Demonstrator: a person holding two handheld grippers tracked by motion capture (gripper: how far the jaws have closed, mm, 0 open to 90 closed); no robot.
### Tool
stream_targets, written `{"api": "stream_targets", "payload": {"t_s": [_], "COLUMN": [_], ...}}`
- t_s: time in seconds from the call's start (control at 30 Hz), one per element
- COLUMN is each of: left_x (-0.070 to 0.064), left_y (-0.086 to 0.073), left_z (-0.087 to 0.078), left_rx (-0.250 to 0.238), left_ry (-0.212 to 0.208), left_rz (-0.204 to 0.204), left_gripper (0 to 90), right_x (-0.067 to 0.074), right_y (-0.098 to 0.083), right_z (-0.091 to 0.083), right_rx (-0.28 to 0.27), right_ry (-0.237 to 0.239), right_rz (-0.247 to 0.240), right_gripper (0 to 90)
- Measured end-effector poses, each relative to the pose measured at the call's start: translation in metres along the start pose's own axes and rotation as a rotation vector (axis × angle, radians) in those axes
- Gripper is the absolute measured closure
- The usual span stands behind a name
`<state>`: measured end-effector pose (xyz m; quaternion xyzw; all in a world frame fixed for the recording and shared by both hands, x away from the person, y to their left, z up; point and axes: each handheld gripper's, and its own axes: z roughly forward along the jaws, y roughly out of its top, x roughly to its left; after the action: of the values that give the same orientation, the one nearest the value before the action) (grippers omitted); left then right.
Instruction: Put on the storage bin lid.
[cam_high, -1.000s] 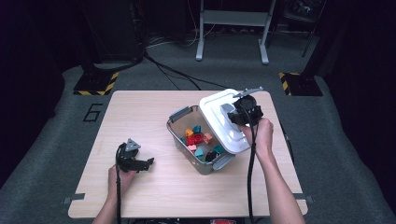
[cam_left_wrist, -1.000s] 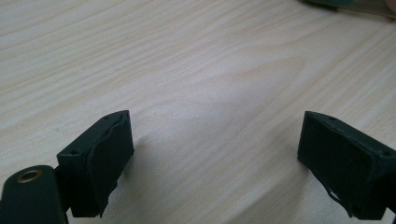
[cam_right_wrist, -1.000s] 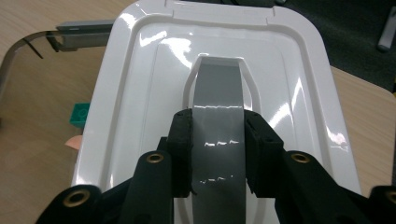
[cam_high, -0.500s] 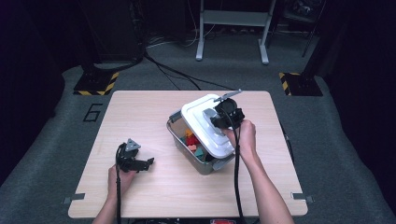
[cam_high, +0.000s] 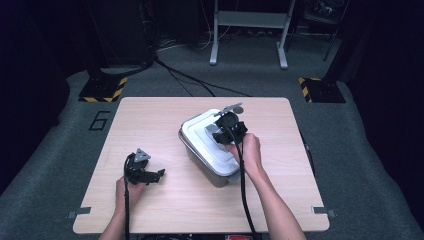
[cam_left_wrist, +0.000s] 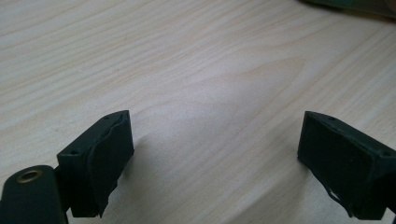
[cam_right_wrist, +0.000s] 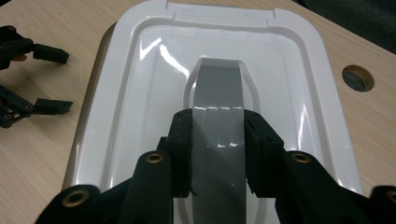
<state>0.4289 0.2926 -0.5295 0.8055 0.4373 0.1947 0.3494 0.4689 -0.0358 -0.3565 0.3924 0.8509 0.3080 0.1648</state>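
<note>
Swung across from the right, the lid (cam_high: 205, 142) now covers the box (cam_high: 220, 175) mid-table, its grey handle (cam_right_wrist: 218, 126) pinched by the right hand-held gripper (cam_right_wrist: 217, 140). It should be lowered level, rims aligned, then pressed. The left hand-held gripper (cam_left_wrist: 215, 154) rests wide, empty.

A dark numeral "6" on the grey floor (cam_high: 75, 125) just left of the table (cam_high: 150, 120).
</note>
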Motion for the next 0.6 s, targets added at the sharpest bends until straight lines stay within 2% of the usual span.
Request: {"api": "stream_targets", "payload": {"t_s": [0.1,0.13,0.27,0.3,0.4,0.53,0.57,0.6], "left_x": [0.0,0.0,0.0,0.0,0.0,0.0,0.0,0.0], "left_y": [0.0,0.0,0.0,0.0,0.0,0.0,0.0,0.0], "left_z": [0.0,0.0,0.0,0.0,0.0,0.0,0.0,0.0], "left_rx": [-0.001,0.0,0.0,-0.002,0.0,-0.001,-0.001,0.0], "left_ry": [-0.001,0.0,0.0,0.0,0.0,0.0,-0.001,0.0], "left_rz": [-0.003,0.0,0.0,-0.004,-0.001,-0.003,-0.004,0.0], "left_gripper": [10.4,10.4,10.4,10.4,10.4,10.4,10.4,10.4], "right_x": [0.004,0.006,0.009,0.011,0.014,0.013,0.014,0.013], "right_y": [0.001,0.002,0.002,0.002,-0.001,-0.001,-0.001,-0.001], "right_z": [0.002,0.002,0.002,0.003,0.006,0.006,0.006,0.005], "right_rx": [-0.003,-0.004,0.001,0.007,0.007,0.01,0.01,0.0], "right_ry": [-0.004,0.0,0.005,0.005,0.005,0.011,0.01,0.01], "right_rz": [0.008,-0.009,-0.013,0.006,-0.023,-0.031,-0.02,-0.013], "right_gripper": [67.0,66.9,66.9,66.8,66.9,66.6,65.7,58.0]}}
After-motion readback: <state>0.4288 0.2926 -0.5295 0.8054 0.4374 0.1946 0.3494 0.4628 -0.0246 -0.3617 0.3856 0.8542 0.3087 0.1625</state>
